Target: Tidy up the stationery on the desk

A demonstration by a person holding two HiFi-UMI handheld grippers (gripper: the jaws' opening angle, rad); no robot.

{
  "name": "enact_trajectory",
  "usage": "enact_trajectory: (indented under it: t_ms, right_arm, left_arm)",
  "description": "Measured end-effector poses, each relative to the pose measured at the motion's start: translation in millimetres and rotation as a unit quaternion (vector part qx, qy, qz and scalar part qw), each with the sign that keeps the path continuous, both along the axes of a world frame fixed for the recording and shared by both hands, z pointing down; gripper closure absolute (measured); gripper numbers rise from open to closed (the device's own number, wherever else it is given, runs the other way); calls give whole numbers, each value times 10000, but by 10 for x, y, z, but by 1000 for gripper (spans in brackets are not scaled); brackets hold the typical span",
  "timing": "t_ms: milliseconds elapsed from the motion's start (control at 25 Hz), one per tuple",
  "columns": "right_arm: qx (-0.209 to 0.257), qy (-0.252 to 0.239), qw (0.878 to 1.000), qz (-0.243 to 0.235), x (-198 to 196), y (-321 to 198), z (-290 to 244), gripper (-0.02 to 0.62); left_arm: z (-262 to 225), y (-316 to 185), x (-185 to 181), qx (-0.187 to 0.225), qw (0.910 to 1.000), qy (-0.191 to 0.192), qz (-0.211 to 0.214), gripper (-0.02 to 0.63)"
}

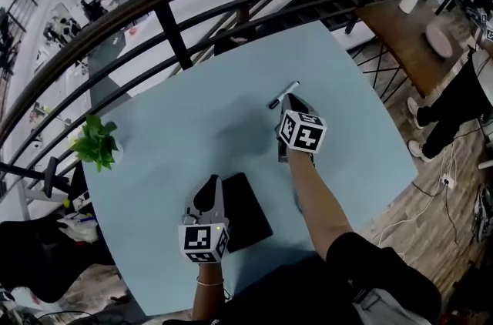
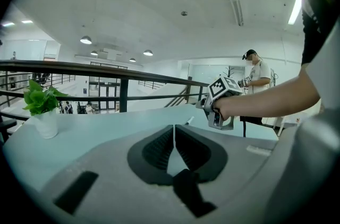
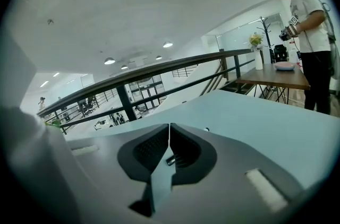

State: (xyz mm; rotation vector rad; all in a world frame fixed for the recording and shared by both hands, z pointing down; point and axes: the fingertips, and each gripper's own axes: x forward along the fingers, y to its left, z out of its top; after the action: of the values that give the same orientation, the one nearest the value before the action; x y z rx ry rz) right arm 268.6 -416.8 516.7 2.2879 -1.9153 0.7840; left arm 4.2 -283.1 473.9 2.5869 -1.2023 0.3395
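While the pen (image 1: 283, 95) lies loose well beyond the black case (image 1: 246, 212), the left gripper (image 1: 208, 186) beside that case and the right gripper (image 1: 297, 103) beyond it are both closed on nothing, so tidying looks barely begun.

My left gripper (image 1: 206, 192) sits low in the centre of the head view, tilted slightly downward. Its jaws are pressed together with nothing between them, and my bare wrist (image 1: 206, 293) shows below it at the bottom edge. My right gripper (image 1: 296, 103) is further up, just right of centre, jaws likewise together and empty. The right forearm (image 1: 320, 200) runs down toward the lower right into a dark sleeve (image 1: 377, 269).
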Motion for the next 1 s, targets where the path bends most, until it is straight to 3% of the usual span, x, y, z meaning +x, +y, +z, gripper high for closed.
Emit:
enact_trajectory:
  t_ms: [480, 1000]
  right_arm:
    - [-702, -118, 9956, 604, 273, -466, 541, 522]
    - [-1490, -174, 9827, 1089, 473, -558, 1006, 407]
  left_arm:
    - [203, -187, -34, -345, 9994, -39, 19, 601]
    - [283, -230, -56, -485, 9987, -2, 125, 601]
